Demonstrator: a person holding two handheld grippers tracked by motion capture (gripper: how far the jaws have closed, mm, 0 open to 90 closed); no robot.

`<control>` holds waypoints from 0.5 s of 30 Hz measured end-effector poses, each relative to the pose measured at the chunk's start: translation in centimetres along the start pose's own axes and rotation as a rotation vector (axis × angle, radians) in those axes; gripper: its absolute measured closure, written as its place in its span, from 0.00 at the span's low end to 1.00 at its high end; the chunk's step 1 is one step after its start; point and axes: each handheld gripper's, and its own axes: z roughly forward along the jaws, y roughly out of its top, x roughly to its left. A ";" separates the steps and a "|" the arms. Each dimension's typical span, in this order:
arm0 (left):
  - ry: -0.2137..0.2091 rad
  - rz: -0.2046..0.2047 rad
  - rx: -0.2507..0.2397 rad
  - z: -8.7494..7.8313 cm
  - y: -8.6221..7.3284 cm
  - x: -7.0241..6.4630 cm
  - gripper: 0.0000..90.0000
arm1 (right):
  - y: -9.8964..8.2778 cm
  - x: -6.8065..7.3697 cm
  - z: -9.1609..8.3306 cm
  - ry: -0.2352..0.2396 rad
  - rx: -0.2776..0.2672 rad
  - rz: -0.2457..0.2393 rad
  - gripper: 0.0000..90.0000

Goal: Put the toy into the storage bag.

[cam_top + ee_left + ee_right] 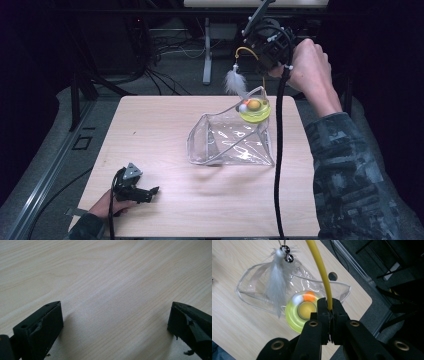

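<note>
Cat toy: yellow-green disc base (255, 111) with orange ball, curved yellow wand (320, 267), white feather (234, 83) and small bells (287, 253) hanging from wand tip. Position: base at upper right mouth of clear plastic pouch (225, 140), pouch lying mid-table on light wood table (150, 130). Right gripper (329, 307): raised above table's far right, jaws clamped tight on yellow wand. Left gripper (150, 192): low at table's near left corner, jaws spread wide, nothing between them, bare wood under them.
</note>
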 end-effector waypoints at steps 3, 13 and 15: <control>0.000 0.000 0.000 0.0 0.0 0.0 0.00 | 0.3 0.3 0.3 0.005 -0.002 -0.003 0.97; 0.000 0.000 0.000 0.0 0.0 0.0 0.00 | 1.1 1.2 1.8 0.026 -0.005 -0.017 0.97; 0.000 0.000 0.000 0.0 0.0 0.0 0.00 | 1.1 1.3 1.9 0.026 -0.005 -0.018 0.97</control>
